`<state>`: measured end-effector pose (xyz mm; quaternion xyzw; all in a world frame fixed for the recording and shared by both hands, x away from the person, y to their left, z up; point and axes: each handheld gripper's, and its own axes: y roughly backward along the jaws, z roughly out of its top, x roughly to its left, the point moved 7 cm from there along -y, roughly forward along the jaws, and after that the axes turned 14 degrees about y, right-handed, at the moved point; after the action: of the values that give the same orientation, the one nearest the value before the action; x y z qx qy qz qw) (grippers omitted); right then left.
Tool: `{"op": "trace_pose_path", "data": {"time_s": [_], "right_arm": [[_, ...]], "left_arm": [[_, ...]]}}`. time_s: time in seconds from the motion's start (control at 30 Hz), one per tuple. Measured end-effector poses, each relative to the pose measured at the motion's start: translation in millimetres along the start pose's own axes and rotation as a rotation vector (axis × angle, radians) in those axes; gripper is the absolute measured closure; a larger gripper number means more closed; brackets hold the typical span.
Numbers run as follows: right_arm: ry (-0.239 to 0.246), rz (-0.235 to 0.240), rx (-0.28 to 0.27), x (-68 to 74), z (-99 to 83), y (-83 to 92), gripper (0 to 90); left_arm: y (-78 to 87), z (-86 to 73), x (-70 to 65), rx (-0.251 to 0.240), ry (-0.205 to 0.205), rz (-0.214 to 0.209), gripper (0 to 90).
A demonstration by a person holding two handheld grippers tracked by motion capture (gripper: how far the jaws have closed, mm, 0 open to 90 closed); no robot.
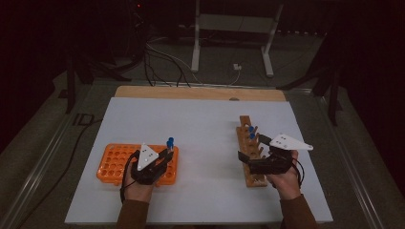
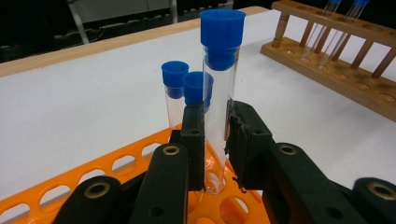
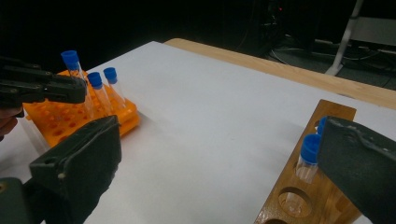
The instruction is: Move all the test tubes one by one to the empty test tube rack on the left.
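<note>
Your left gripper (image 2: 215, 140) is clamped on a blue-capped test tube (image 2: 219, 93) standing upright in a hole of the orange rack (image 1: 114, 164), at about 8 o'clock on the desk (image 1: 200, 124). Your right gripper (image 3: 219, 158) holds nothing, its jaws spread wide, beside the wooden rack (image 1: 248, 143) at 4 o'clock.

- Three blue-capped test tubes (image 2: 218, 88) stood in the orange rack (image 2: 116, 165) (one of them between claw pads).
- Two more blue-capped tubes (image 2: 343, 23) stood in the wooden rack (image 2: 355, 86).
- Two racks in all.
- Two claws.
</note>
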<state>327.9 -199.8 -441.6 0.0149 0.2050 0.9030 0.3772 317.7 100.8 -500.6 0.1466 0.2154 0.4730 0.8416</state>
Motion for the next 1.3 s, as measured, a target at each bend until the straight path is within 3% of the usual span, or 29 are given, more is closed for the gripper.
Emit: {"op": "trace_pose_path", "data": {"time_s": [0.37, 1.0, 1.3], "right_arm": [[0.0, 0.003, 0.002, -0.4, -0.8, 0.4, 0.7], [0.002, 0.008, 0.006, 0.2, -1.7, 1.2, 0.7], [0.006, 0.013, 0.008, 1.6, -2.3, 0.1, 0.7]], "left_arm": [[-0.4, -4.2, 1.6, 0.029, -0.005, 0.006, 77.0], [-9.2, -15.2, 0.0, 0.125, -0.039, 0.028, 77.3], [-10.3, -16.2, 0.0, 0.142, -0.045, 0.041, 77.6]]}}
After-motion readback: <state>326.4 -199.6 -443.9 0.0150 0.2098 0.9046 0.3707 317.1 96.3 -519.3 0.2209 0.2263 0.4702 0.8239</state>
